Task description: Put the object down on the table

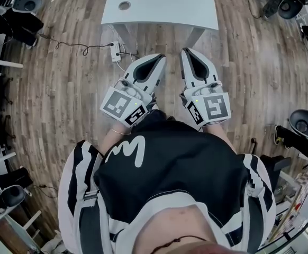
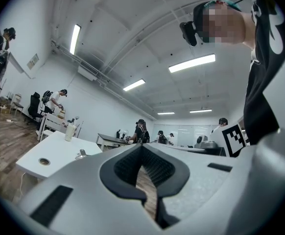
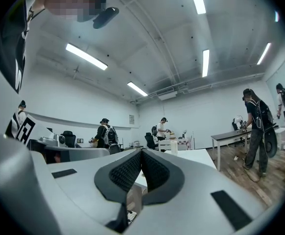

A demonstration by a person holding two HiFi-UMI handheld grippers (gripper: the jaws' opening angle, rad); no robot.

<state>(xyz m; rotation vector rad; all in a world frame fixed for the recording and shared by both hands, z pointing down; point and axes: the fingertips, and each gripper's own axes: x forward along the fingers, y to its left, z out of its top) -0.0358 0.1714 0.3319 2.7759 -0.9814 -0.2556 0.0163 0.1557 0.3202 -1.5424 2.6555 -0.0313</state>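
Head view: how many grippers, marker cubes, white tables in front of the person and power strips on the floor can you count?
Grippers: 2 (left gripper, right gripper)
Marker cubes: 2 (one on each gripper)
White table: 1
Power strip: 1
Total: 6

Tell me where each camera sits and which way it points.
Head view: on the person's head, looking steeply down past the black shirt at left claw, right claw, wooden floor and white table.
Left gripper view: rides the left claw, looking along its shut jaws across the room; shirt at upper right.
Right gripper view: rides the right claw, facing likewise; shirt at upper left.
Shared: all three show the white table.
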